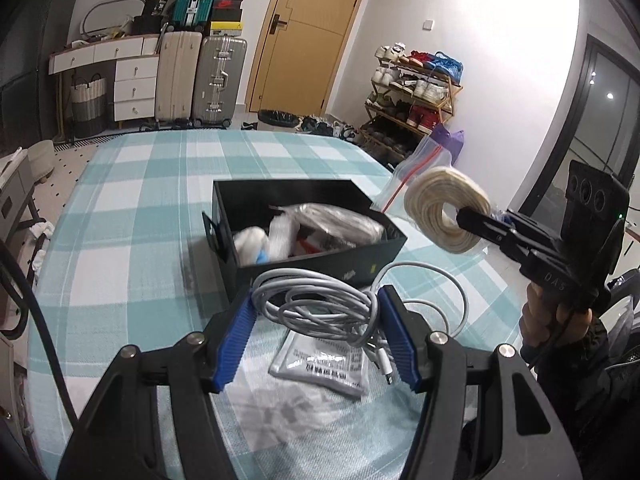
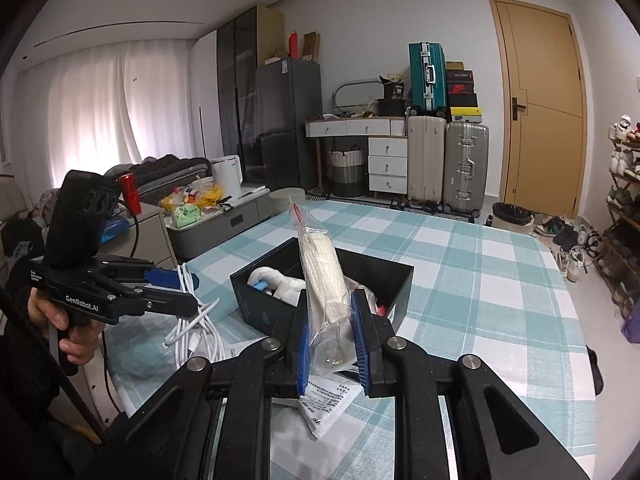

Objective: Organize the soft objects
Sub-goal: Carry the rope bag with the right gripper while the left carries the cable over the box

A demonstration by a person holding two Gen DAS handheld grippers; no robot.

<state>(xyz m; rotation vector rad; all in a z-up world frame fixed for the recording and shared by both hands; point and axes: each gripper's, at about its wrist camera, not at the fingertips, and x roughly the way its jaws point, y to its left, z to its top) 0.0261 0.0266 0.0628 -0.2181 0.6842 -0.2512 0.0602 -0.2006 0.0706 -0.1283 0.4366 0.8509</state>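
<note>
I have both hands loaded: my right gripper [image 2: 332, 344] has its jaws clenched on a zip bag holding a coil of cream rope [image 2: 325, 276], lifted clear of the tabletop [image 2: 480, 280] and, in the left wrist view, hanging beside the right end of the black box [image 1: 308, 268] rather than over it. My left gripper [image 1: 316, 336] stands with its jaws either side of a loose bundle of white charging cable [image 1: 320, 300]; the pads look to be pressing the loops, though I cannot be sure how firmly, and part of the cable trails onto the checked cloth near a flat printed packet [image 1: 324, 364]. The box already holds white soft items and plastic-wrapped things, so free space looks tight. I judge the step in hand is dropping the rope bag in. To do it well I would carry it over the open middle, lower until the bag's bottom rests on the contents, and only then release, since the slippery bag could slide off the rim. The cable tail may snag the box corner, so I would lift it high first.
</note>
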